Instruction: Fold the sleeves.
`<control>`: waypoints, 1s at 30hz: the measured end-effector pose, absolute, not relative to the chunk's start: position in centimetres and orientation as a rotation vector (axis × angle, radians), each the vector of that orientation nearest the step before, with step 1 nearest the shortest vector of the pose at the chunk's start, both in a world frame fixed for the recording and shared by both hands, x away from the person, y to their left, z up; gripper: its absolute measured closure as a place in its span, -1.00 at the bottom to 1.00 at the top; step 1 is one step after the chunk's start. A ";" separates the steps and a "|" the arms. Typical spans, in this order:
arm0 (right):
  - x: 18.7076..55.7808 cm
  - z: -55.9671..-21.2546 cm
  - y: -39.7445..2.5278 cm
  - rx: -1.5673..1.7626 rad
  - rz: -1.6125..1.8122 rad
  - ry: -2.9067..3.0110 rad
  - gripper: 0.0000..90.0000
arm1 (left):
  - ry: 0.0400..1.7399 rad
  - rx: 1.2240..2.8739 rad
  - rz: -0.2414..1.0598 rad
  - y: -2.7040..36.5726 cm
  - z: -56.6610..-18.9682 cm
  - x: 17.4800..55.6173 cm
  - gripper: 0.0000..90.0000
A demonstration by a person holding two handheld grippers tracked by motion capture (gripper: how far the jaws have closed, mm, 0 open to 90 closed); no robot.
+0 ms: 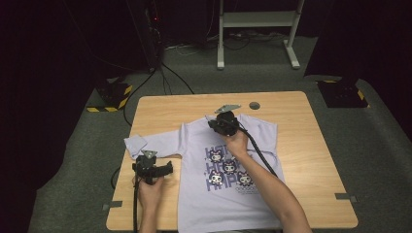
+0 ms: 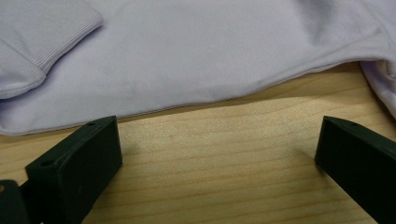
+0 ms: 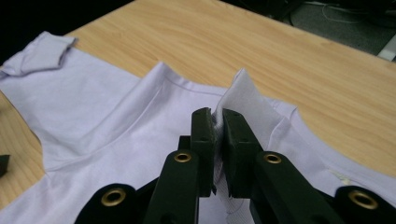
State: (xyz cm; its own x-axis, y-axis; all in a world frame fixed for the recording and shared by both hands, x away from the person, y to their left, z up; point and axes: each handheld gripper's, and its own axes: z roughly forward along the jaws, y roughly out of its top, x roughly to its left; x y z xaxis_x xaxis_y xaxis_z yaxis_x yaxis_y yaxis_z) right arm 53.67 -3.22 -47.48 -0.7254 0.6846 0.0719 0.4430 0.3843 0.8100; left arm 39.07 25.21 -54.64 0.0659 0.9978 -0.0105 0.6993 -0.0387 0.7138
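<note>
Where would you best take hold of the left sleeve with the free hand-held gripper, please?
Probably at the sleeve's lower hem, coming in low from the near side. The left hand-held gripper already faces that hem with its jaws wide open just above the table. The sleeve lies flat and the hem is a clean edge, while the cuff is folded over and thicker.

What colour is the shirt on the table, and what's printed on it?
The shirt is pale lilac with a purple cartoon-character print; the high view shows it best.

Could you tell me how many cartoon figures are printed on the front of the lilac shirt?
6, possibly: the lilac shirt carries three rows of two figures at centre chest, though the forearm may hide part of the print.
</note>
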 end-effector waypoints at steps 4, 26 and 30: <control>53.9 -48.5 -2.7 1.004 1.244 2.402 0.72 | 1.688 1.796 0.698 25.2 -54.6 39.1 -0.98; 52.9 -46.1 -8.9 1.031 1.281 2.325 -0.52 | 1.688 1.797 0.698 25.2 -54.6 39.1 -0.98; 52.7 -45.5 -10.5 1.053 1.324 2.309 -0.52 | 1.688 1.796 0.699 25.2 -54.6 39.1 -0.98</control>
State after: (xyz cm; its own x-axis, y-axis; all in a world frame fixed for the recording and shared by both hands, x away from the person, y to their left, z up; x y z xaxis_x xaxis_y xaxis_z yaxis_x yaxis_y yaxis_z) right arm 52.65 -10.47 -45.48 -0.6960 0.7094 0.1113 0.4544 0.3152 0.8332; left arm 39.07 25.21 -54.65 0.0659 0.9978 -0.0098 0.6989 -0.0391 0.7142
